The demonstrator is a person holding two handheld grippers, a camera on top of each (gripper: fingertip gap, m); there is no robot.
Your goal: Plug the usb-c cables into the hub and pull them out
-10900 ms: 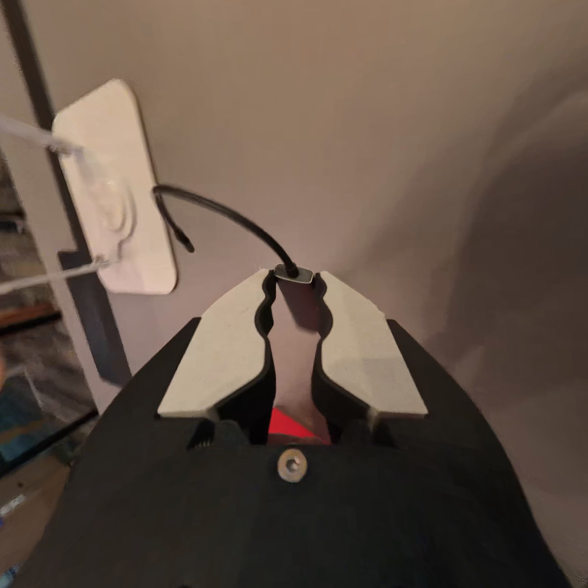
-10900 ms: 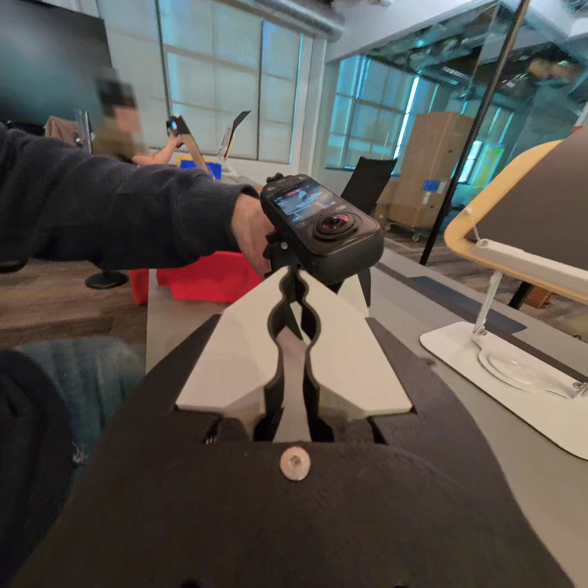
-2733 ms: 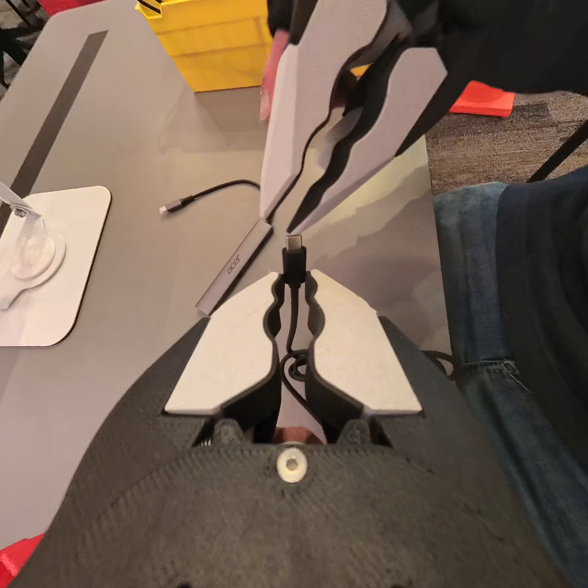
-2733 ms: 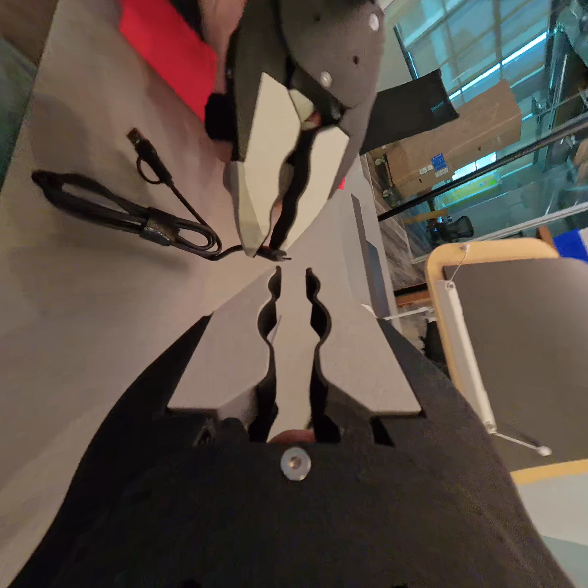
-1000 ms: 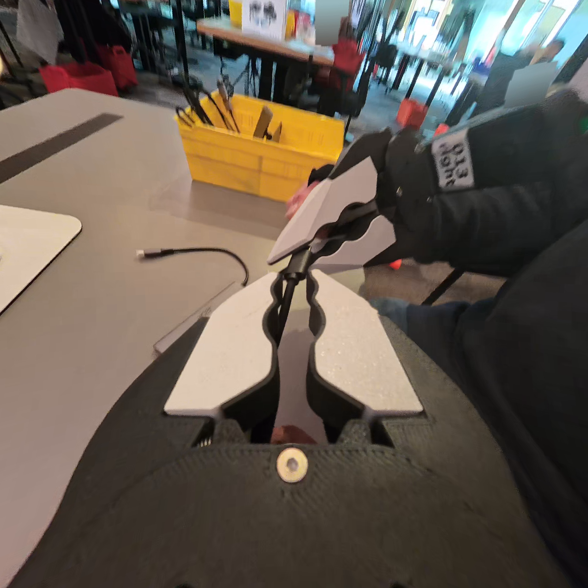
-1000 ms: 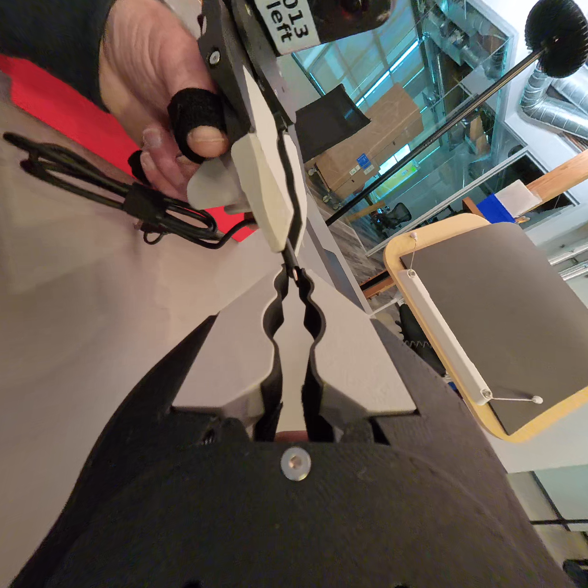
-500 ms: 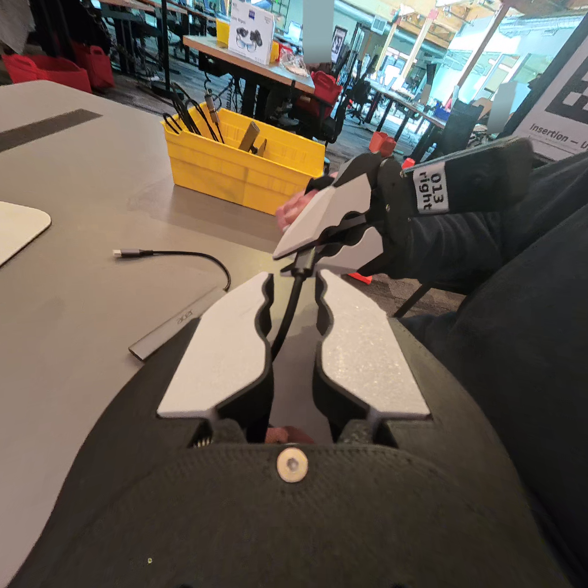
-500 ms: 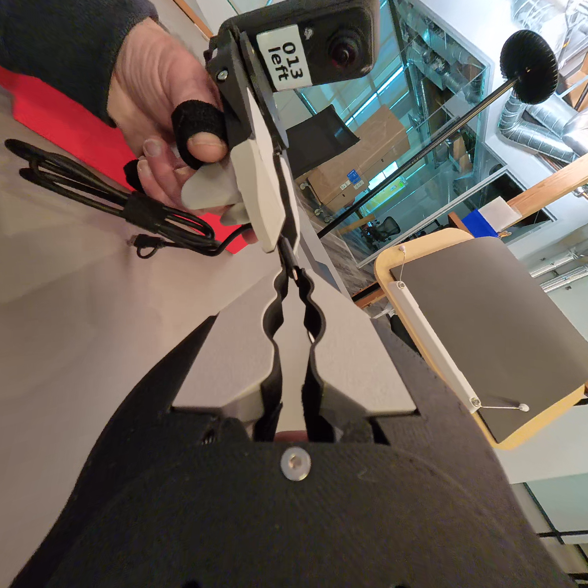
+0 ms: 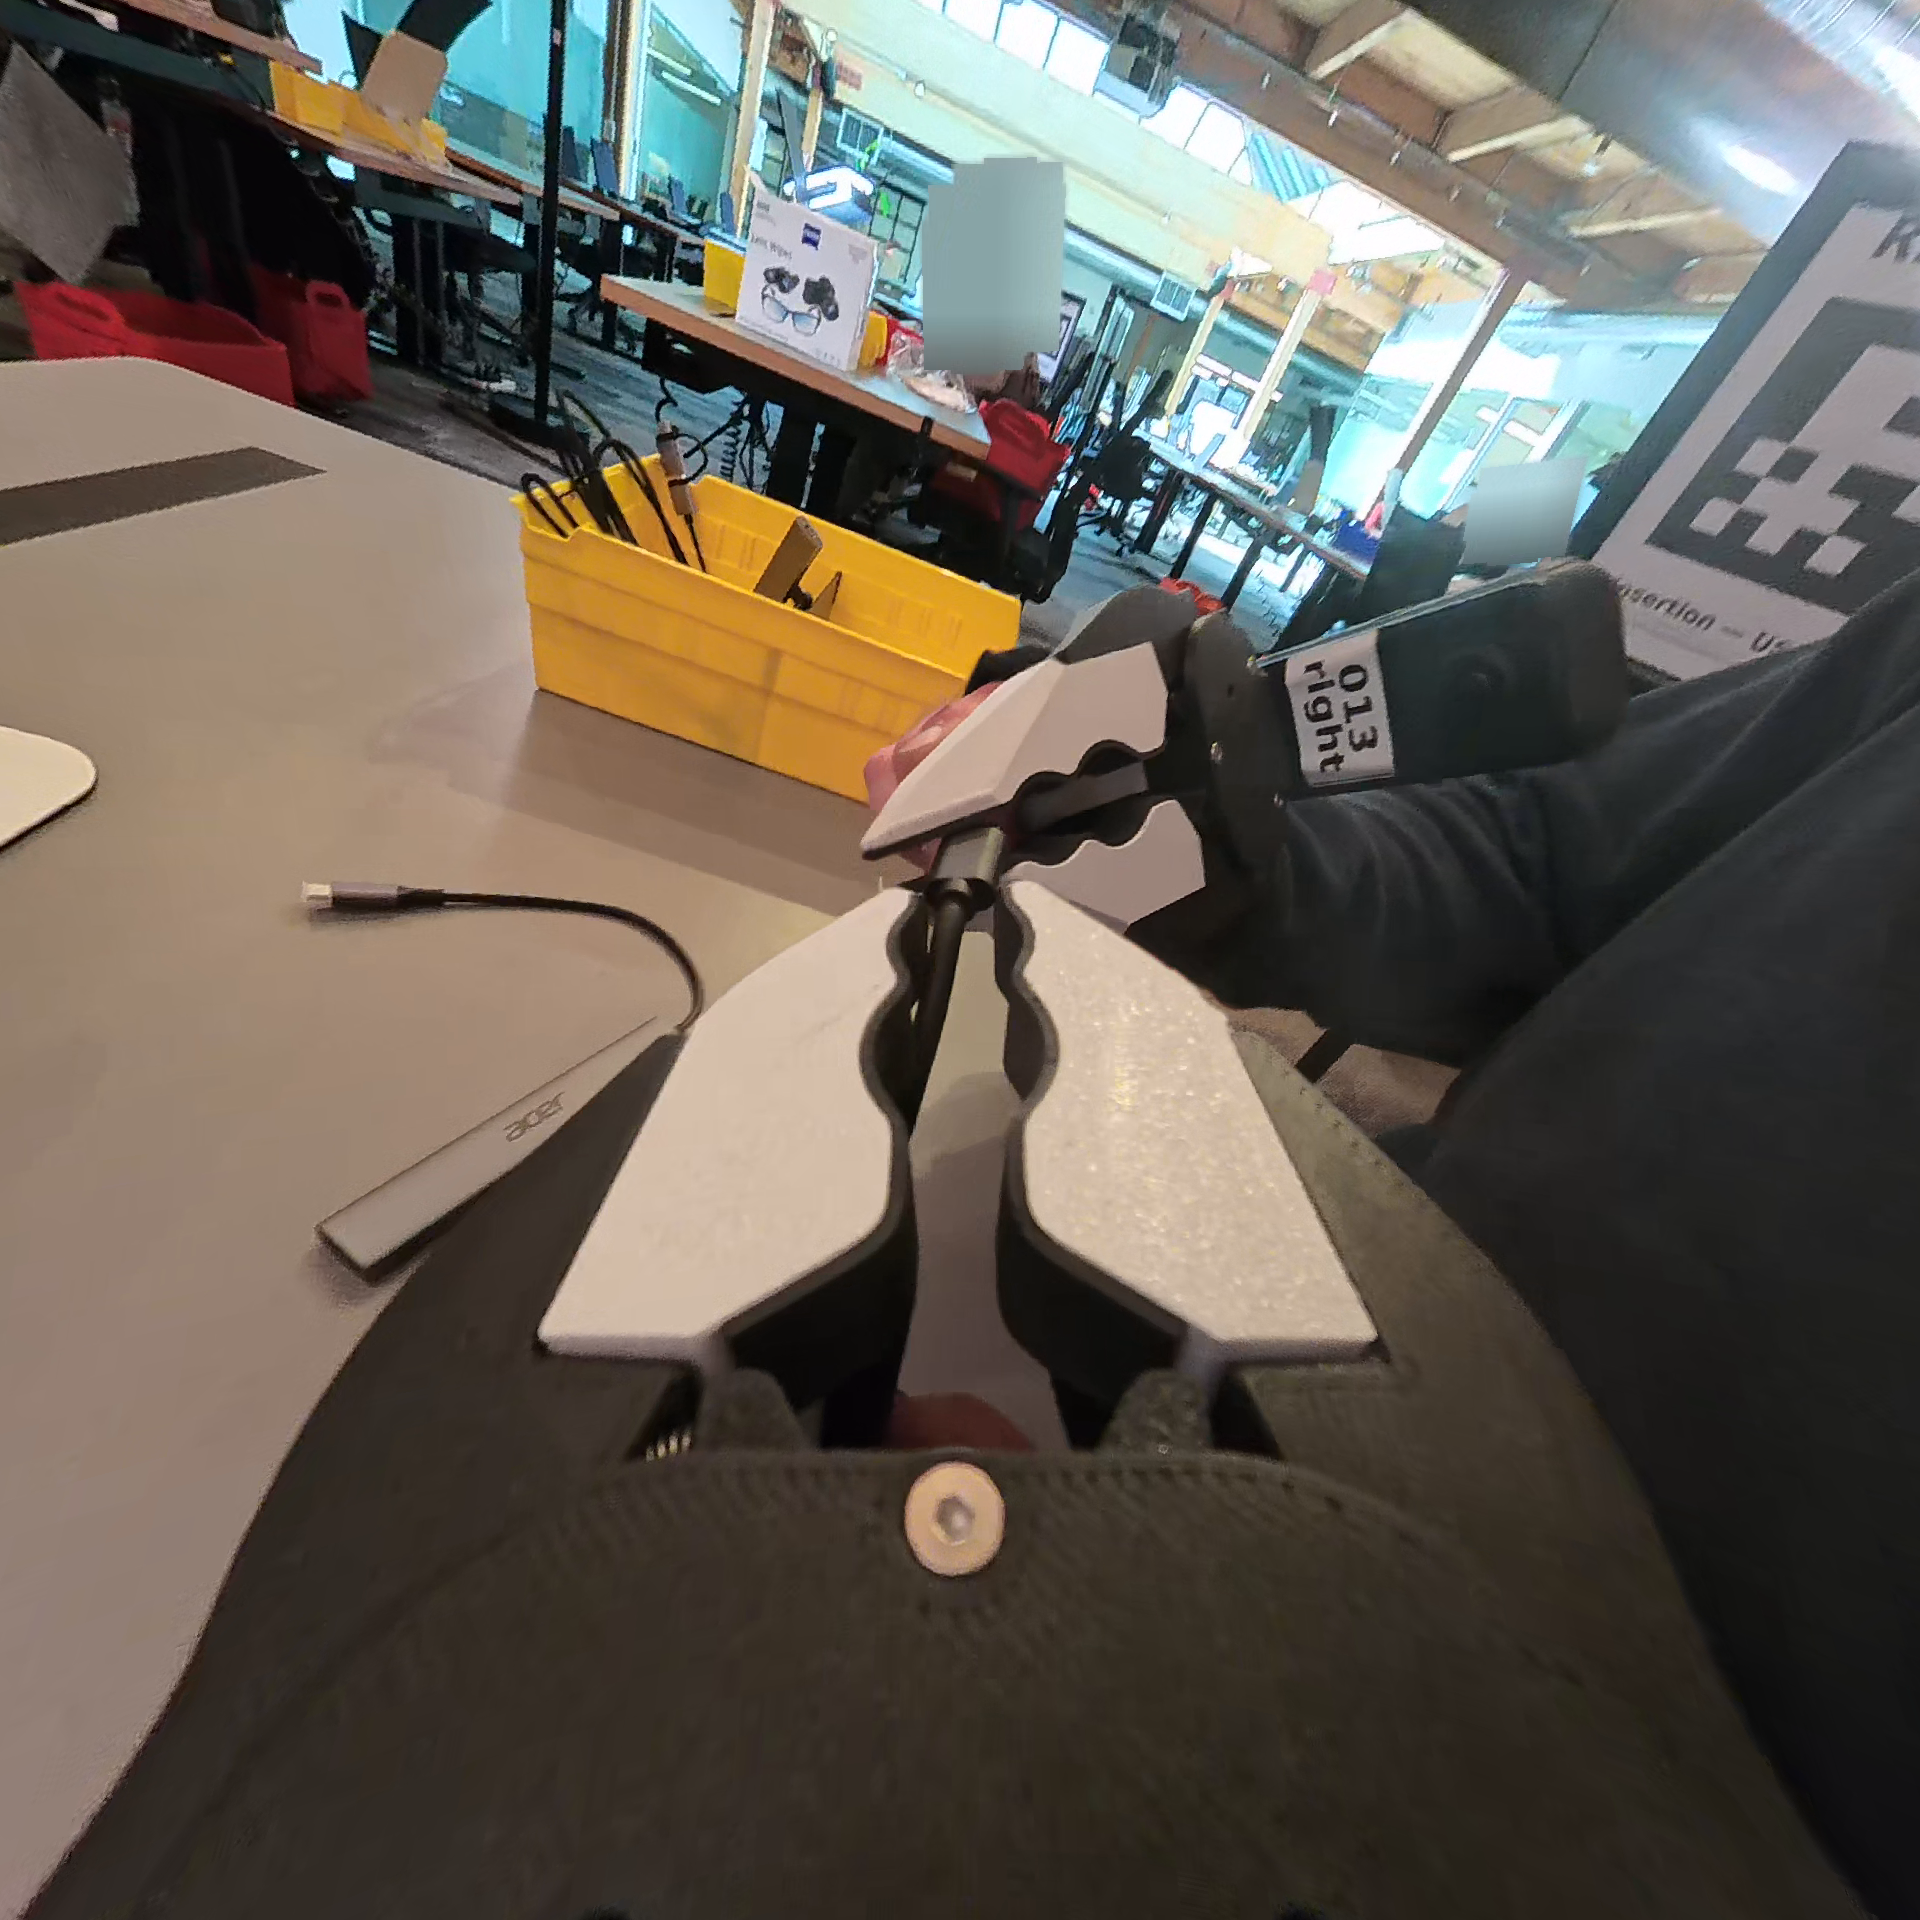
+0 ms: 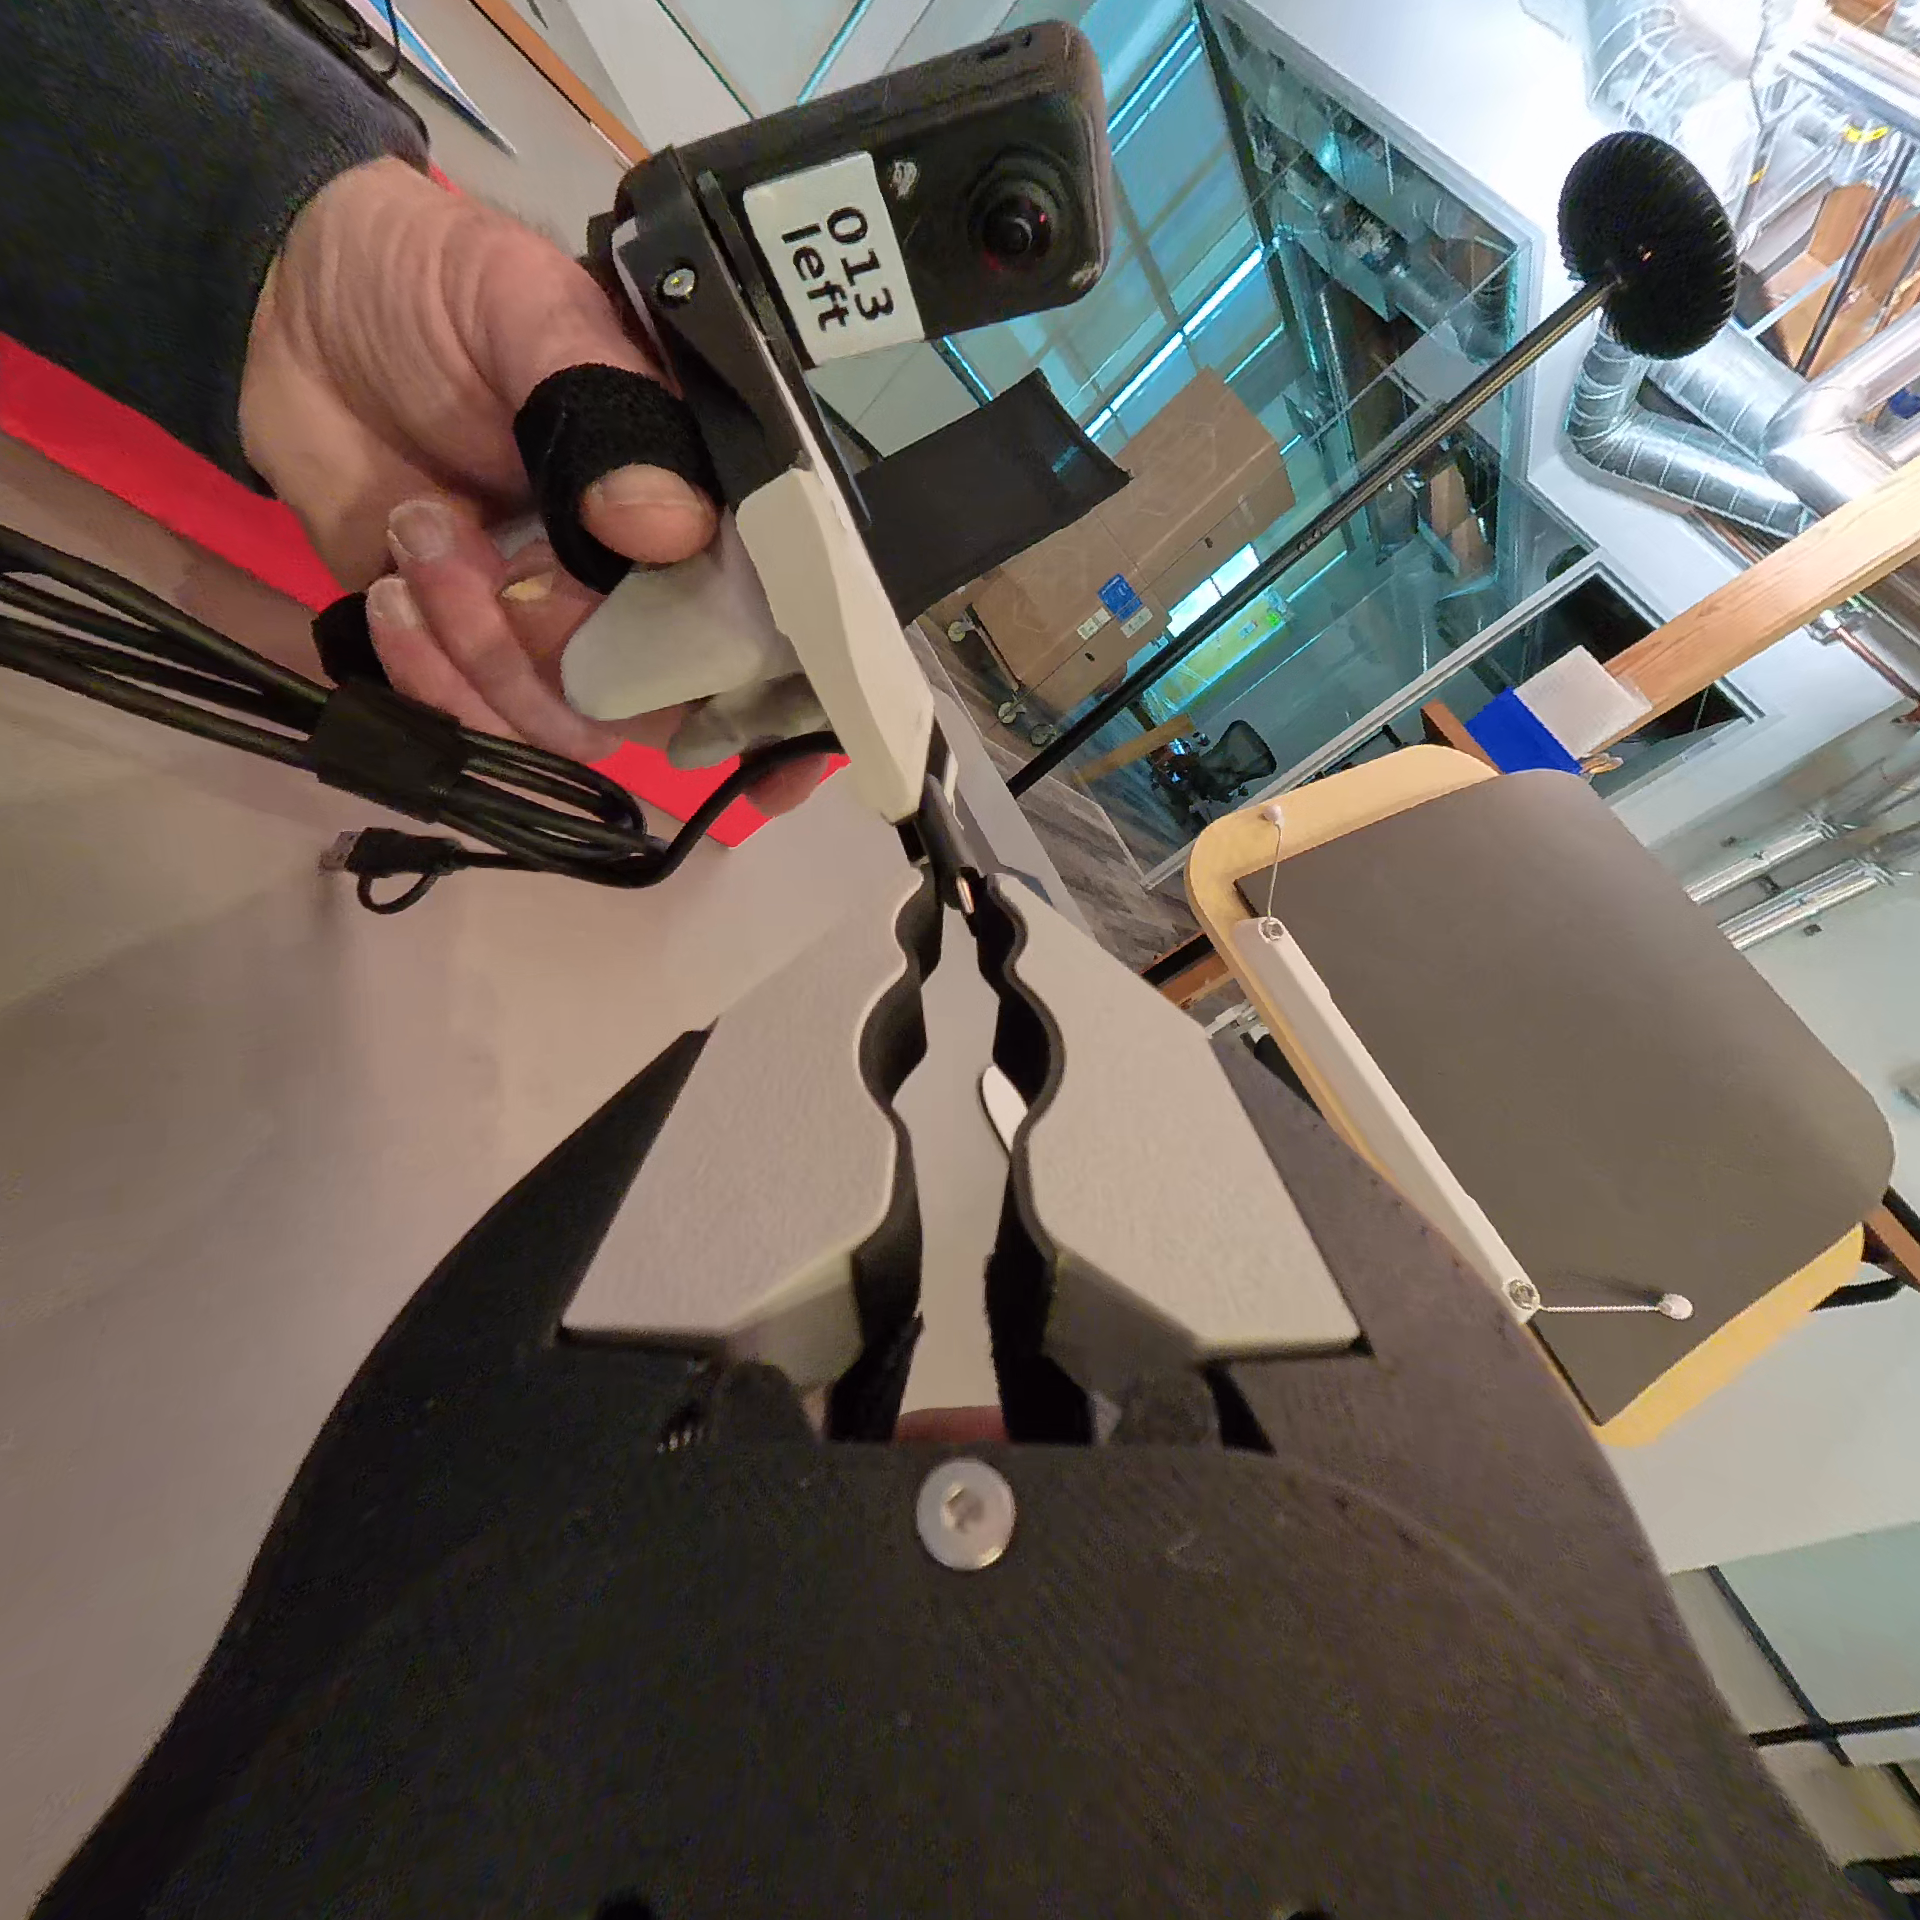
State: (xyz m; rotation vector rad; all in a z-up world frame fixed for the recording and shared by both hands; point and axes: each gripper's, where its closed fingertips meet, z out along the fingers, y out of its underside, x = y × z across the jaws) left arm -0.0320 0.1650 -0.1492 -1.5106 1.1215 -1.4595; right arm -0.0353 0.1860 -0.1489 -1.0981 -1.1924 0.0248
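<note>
A black USB-C cable [image 9: 933, 997] runs loosely between the fingers of my left gripper [image 9: 956, 899], whose jaws stand a little apart. My right gripper [image 9: 961, 847] comes in from the right and is shut on the cable's plug [image 9: 971, 854] just past my left fingertips. In the right wrist view my right gripper [image 10: 956, 888] pinches the plug [image 10: 962, 890] at its tips, with the left gripper [image 10: 904, 800] meeting it from above. The rest of the cable is a strapped bundle [image 10: 416, 753] on the table. The slim grey hub [image 9: 488, 1153] lies flat at the left, with its own short cable [image 9: 582, 914].
A yellow bin [image 9: 727, 665] holding cables stands at the back of the grey table [image 9: 260, 675]. A white base plate [image 9: 31, 779] is at the left edge. A dark board with a wooden rim [image 10: 1558, 1039] stands to the right. The person's dark sleeve [image 9: 1558, 987] fills the right side. The grippers are tip to tip, or close to it.
My right gripper has closed on the plug that my left gripper held. My left jaws have loosened, then narrowed again around the cable. Both grippers have tilted up from the table.
</note>
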